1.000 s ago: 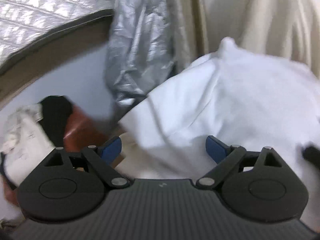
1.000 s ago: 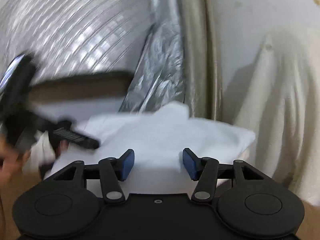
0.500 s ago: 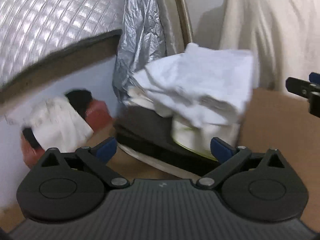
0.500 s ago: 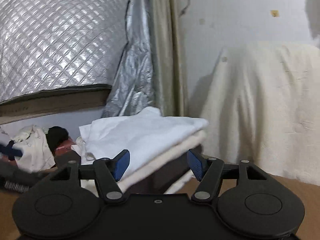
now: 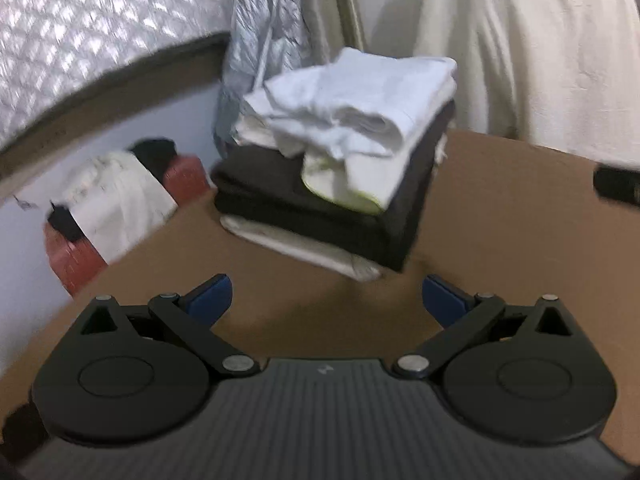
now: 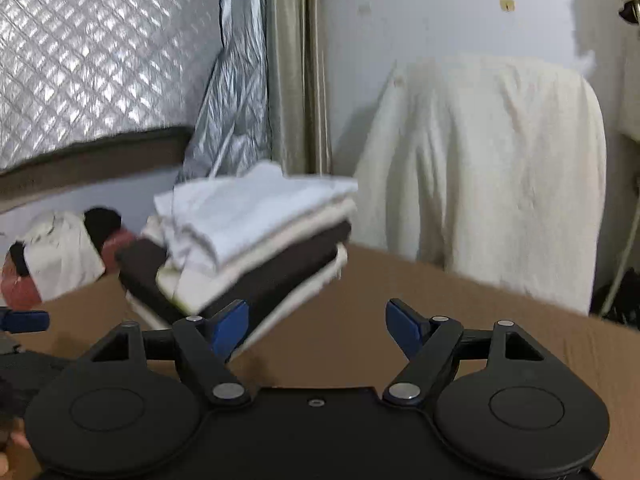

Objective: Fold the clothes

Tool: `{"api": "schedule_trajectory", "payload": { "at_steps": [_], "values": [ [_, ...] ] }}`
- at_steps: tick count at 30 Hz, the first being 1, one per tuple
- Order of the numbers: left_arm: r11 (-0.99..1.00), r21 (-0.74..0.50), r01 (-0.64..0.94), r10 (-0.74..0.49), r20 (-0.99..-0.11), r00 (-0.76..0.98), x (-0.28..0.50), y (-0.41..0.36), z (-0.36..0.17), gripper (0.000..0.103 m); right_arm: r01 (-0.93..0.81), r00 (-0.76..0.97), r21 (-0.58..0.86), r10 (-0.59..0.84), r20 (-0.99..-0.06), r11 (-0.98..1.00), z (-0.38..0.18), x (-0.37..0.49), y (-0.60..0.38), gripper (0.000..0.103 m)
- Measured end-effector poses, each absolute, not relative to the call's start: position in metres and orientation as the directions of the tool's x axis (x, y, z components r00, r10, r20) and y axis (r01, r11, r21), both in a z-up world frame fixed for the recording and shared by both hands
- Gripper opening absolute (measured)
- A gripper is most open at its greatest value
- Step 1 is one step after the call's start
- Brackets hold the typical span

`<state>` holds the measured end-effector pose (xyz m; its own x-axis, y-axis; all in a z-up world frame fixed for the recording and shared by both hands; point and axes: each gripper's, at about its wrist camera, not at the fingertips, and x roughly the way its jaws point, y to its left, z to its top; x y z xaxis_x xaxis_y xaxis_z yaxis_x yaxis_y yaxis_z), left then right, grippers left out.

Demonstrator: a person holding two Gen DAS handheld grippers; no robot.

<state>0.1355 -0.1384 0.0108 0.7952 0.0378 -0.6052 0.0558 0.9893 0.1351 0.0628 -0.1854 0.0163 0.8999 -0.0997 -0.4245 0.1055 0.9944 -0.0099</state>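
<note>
A stack of folded clothes (image 5: 340,168) (image 6: 248,248) rests on the brown table (image 5: 500,240) (image 6: 440,312), white garments on top, a dark one beneath and a pale one at the bottom. My left gripper (image 5: 326,300) hovers over bare table short of the stack, jaws wide open and nothing between them. My right gripper (image 6: 316,326) is also back from the stack. Its jaws are opening and hold nothing, and its left fingertip overlaps the stack's near edge in the picture. Part of the right gripper (image 5: 616,182) shows at the right edge of the left wrist view.
A heap of unfolded white and black clothes lies on a red object (image 5: 116,204) (image 6: 60,252) past the table's left edge. A cream cloth-draped object (image 5: 520,48) (image 6: 480,172) stands behind the table. Silver quilted sheeting (image 6: 100,60) and a curtain (image 6: 296,80) hang at the back.
Both grippers have pulled back from the stack, where they were right at the white top garment. The stack now lies farther off, and both pairs of jaws stand wider.
</note>
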Motion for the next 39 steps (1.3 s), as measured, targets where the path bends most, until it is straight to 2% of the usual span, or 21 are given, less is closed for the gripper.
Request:
{"api": "schedule_trajectory", "payload": {
  "at_steps": [9,22,26,39],
  "values": [
    [0.996,0.043,0.075,-0.031,-0.633,0.774,0.086,-0.13,0.02,0.103,0.113,0.859,0.018,-0.089,-0.504,0.993,0.0,0.011,-0.178,0.08],
    [0.986,0.084,0.145,-0.056,-0.652,0.756,0.041,-0.142,0.002,0.103,0.127,0.841,0.057,-0.077,-0.536,0.99,-0.014,-0.02,-0.172,0.08],
    [0.986,0.064,0.155,-0.076,-0.654,0.753,0.041,-0.141,0.004,0.103,0.136,0.833,0.066,-0.078,-0.548,0.989,-0.018,-0.023,-0.17,0.08],
    [0.99,0.066,0.124,-0.055,-0.632,0.773,0.042,-0.135,0.008,0.103,0.121,0.838,0.0,-0.102,-0.535,0.993,-0.013,-0.028,-0.158,0.08]
  ]
}}
